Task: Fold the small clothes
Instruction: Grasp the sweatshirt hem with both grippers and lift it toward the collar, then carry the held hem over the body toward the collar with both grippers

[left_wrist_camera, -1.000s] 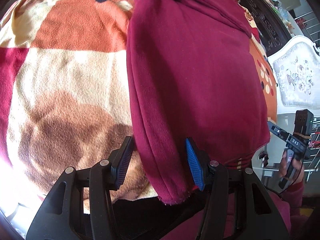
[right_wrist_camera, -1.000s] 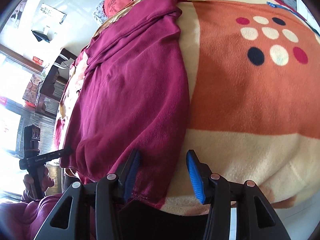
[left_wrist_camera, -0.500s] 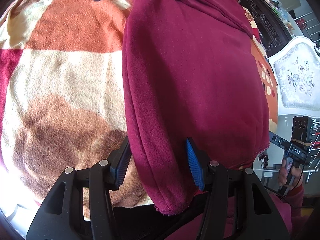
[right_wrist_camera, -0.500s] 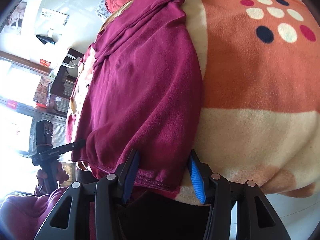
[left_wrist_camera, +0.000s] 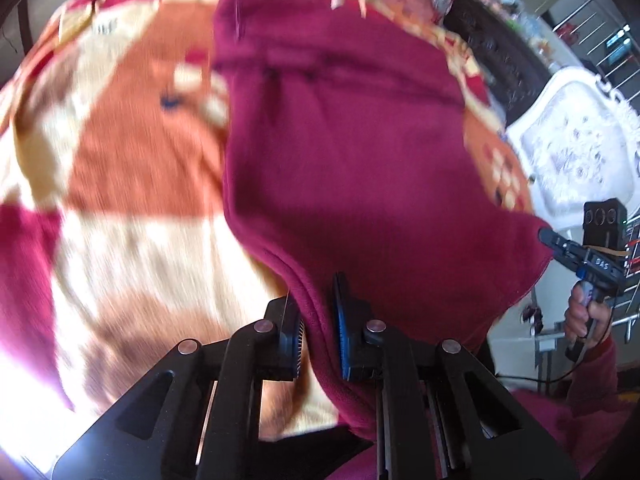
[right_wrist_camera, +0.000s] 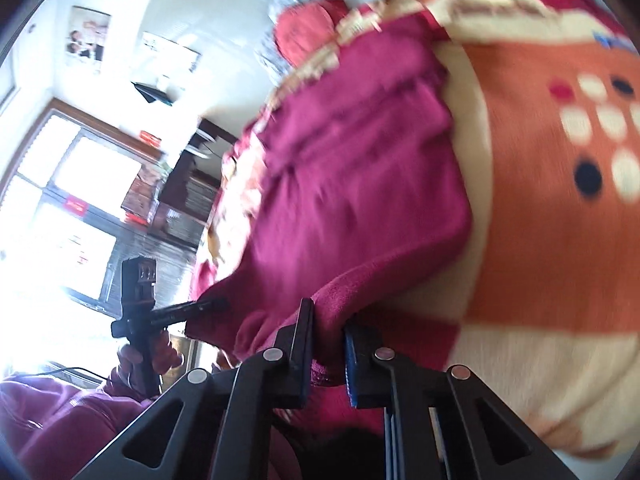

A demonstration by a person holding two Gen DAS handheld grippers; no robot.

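Maroon fleece garment [left_wrist_camera: 360,168], soft and folded lengthwise, lies on a bed covered by a blanket [left_wrist_camera: 132,168], and its near hem is pinched at both corners. Closest to the left wrist camera, the left claw [left_wrist_camera: 318,330] is narrowed onto the near left corner of the cloth, with a thick fold of fleece squeezed between its black and blue pads. Closest to the right wrist camera, the right claw [right_wrist_camera: 328,346] is likewise narrowed onto the near right corner, a bunched roll of hem caught between its pads. Between the two grips the near edge is raised off the blanket and sags in a shallow curve.

Beyond the hem, the garment [right_wrist_camera: 360,184] stretches away across the bed, wrinkled toward its far end. The blanket [right_wrist_camera: 552,220] is orange, cream and dark red, with a cluster of cream, red and dark dots to the right of the cloth. Both views are blurred.

Past the far end sits a red pillow [right_wrist_camera: 308,36]. From the left wrist view, a white ornate chair [left_wrist_camera: 576,148] stands to the right of the bed. From the right wrist view, a bright window [right_wrist_camera: 60,184] fills the left side of the room.
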